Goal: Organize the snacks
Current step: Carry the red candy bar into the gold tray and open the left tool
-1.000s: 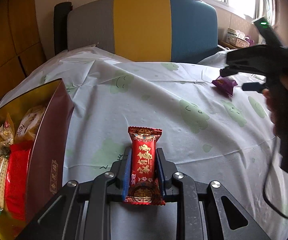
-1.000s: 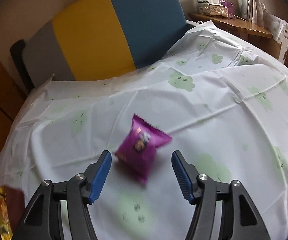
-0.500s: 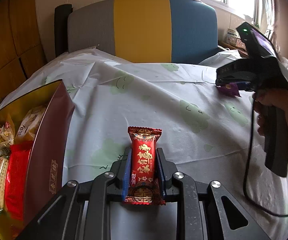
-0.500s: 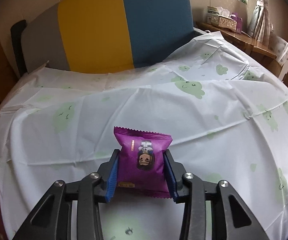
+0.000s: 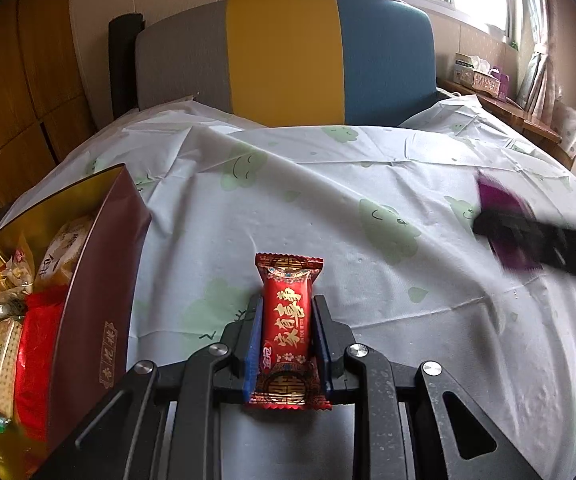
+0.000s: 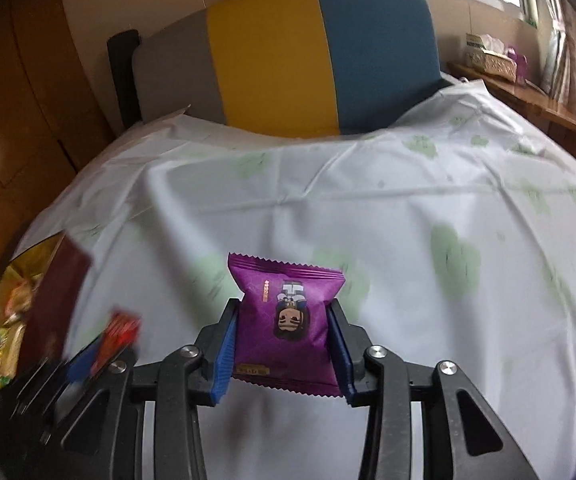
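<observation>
My left gripper (image 5: 287, 312) is shut on a red snack bar (image 5: 287, 328) with gold characters, held above the table. A maroon box (image 5: 99, 280) with a gold lining stands at the left, holding several snack packets (image 5: 11, 320). My right gripper (image 6: 285, 324) is shut on a purple snack pack (image 6: 288, 320) with a cartoon face. In the left wrist view the right gripper (image 5: 528, 236) shows blurred at the right with the purple pack (image 5: 500, 200). In the right wrist view the box (image 6: 55, 296) and the left gripper (image 6: 103, 344) with the red bar (image 6: 117, 334) show blurred at the lower left.
The table wears a white cloth (image 5: 328, 184) with green cloud prints. A chair back (image 5: 288, 56) in grey, yellow and blue stands behind it. A wooden shelf with a tissue box (image 5: 474, 72) is at the far right.
My right gripper closed on the purple pack, lifted it and moved it left toward the box side. My left gripper holds the red bar almost still.
</observation>
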Motion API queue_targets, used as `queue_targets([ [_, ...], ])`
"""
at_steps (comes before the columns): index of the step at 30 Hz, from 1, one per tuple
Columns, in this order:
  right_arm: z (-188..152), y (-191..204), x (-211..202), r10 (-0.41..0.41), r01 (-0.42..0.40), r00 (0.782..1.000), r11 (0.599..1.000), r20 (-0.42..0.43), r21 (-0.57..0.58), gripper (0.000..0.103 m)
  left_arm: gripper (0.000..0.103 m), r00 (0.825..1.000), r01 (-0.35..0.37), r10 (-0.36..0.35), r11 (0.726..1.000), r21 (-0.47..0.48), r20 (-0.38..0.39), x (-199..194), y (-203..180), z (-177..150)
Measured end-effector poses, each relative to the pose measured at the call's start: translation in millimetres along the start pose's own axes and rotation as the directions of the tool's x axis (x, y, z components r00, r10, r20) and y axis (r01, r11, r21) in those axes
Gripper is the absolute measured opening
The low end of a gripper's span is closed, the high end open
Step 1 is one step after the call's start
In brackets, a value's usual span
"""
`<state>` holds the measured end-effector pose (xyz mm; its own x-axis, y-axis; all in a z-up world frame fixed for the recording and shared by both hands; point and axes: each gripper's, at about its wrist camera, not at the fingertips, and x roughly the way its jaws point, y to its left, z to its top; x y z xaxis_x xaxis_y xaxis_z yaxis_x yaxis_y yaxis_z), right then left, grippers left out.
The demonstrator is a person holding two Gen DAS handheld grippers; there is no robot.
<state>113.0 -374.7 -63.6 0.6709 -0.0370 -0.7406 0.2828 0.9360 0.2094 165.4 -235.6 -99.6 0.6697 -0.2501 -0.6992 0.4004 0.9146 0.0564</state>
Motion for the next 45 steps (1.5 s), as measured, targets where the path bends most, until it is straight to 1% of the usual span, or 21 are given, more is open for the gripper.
queue_targets([
  [2, -15.8, 4.5, -9.9, 0.014, -0.014, 1.0, 1.0, 0.004, 0.02, 0.042, 0.024, 1.0, 0.004, -0.004, 1.0, -0.004, -0.002, -0.2, 0.6, 0.5],
  [4, -27.8, 8.6, -18.1, 0.014, -0.015, 1.0, 1.0, 0.026, 0.025, 0.042, 0.024, 1.0, 0.007, -0.007, 1.0, -0.006, -0.005, -0.1, 1.4, 1.0],
  [8, -46.0, 13.0, -16.2, -0.021, 0.02, 0.997, 1.0, 0.068, 0.021, 0.042, 0.024, 1.0, 0.014, -0.014, 1.0, -0.01, -0.012, -0.5, 3.2, 2.9],
  [10, -48.6, 8.9, -9.2, -0.034, 0.032, 0.998, 0.999, 0.045, 0.037, 0.042, 0.023, 1.0, 0.016, -0.017, 1.0, -0.008, -0.021, -1.1, 3.9, 4.6],
  [12, -48.3, -4.3, -2.4, -0.025, 0.022, 0.999, 0.995, 0.026, 0.097, 0.042, 0.023, 0.999, 0.021, -0.021, 1.0, 0.0, -0.029, -4.3, 4.6, 4.6],
  [14, -50.9, -11.4, -5.1, 0.006, -0.012, 0.999, 0.992, 0.046, 0.127, 0.042, 0.023, 0.999, 0.033, -0.033, 0.999, 0.011, -0.011, -13.6, 4.2, 1.8],
  [16, -52.2, -13.6, -5.2, 0.004, -0.011, 0.999, 0.991, 0.05, 0.133, 0.042, 0.023, 0.999, 0.042, -0.043, 0.999, 0.024, 0.033, -29.9, 4.1, -0.8],
  [19, -51.5, -12.3, -3.9, -0.008, 0.002, 0.999, 0.992, 0.05, 0.123, 0.042, 0.023, 0.995, 0.07, -0.072, 0.997, 0.035, 0.072, -50.9, 4.7, -4.4],
  [20, -51.2, -12.7, -3.4, -0.007, 0.001, 0.999, 0.992, 0.05, 0.124, 0.042, 0.023, 0.992, 0.095, -0.096, 0.995, 0.02, 0.076, -59.5, 8.0, -6.9],
  [23, -51.4, -11.7, -3.2, -0.003, -0.004, 0.999, 0.992, 0.053, 0.128, 0.042, 0.023, 0.987, 0.142, -0.139, 0.989, -0.031, 0.081, -76.3, 18.5, -11.7],
  [24, -51.8, -11.9, -3.5, -0.002, -0.005, 0.999, 0.992, 0.054, 0.128, 0.042, 0.023, 0.984, 0.163, -0.158, 0.985, -0.05, 0.085, -82.4, 23.6, -13.3],
  [28, -52.3, -12.2, -4.0, -0.002, -0.005, 0.999, 0.992, 0.054, 0.129, 0.042, 0.023, 0.976, 0.195, -0.185, 0.977, -0.089, 0.114, -106.6, 43.4, -19.1],
  [33, -53.5, -11.3, -5.5, -0.001, -0.007, 0.998, 0.992, 0.057, 0.129, 0.042, 0.023, 0.976, 0.183, -0.161, 0.97, -0.157, 0.146, -131.5, 85.7, -21.2],
  [36, -53.2, -12.1, -5.6, 0.001, -0.008, 0.998, 0.991, 0.057, 0.13, 0.042, 0.023, 0.979, 0.172, -0.139, 0.958, -0.232, 0.152, -138.6, 119.7, -19.7],
  [41, -52.7, -11.6, -5.3, 0.002, -0.009, 0.998, 0.991, 0.057, 0.131, 0.042, 0.023, 0.989, 0.131, -0.102, 0.94, -0.316, 0.104, -127.9, 165.1, -21.1],
  [43, -52.8, -12.3, -5.5, 0.006, -0.014, 0.998, 0.991, 0.058, 0.134, 0.042, 0.023, 0.991, 0.134, -0.12, 0.918, -0.374, 0.058, -116.7, 185.4, -23.8],
  [44, -52.9, -12.9, -5.6, 0.009, -0.017, 0.998, 0.991, 0.059, 0.136, 0.042, 0.023, 0.992, 0.124, -0.119, 0.914, -0.385, 0.038, -111.8, 190.7, -25.7],
  [45, -52.9, -13.0, -5.5, 0.01, -0.018, 0.998, 0.99, 0.06, 0.137, 0.042, 0.023, 0.993, 0.111, -0.121, 0.915, -0.389, -0.001, -103.8, 196.0, -27.2],
])
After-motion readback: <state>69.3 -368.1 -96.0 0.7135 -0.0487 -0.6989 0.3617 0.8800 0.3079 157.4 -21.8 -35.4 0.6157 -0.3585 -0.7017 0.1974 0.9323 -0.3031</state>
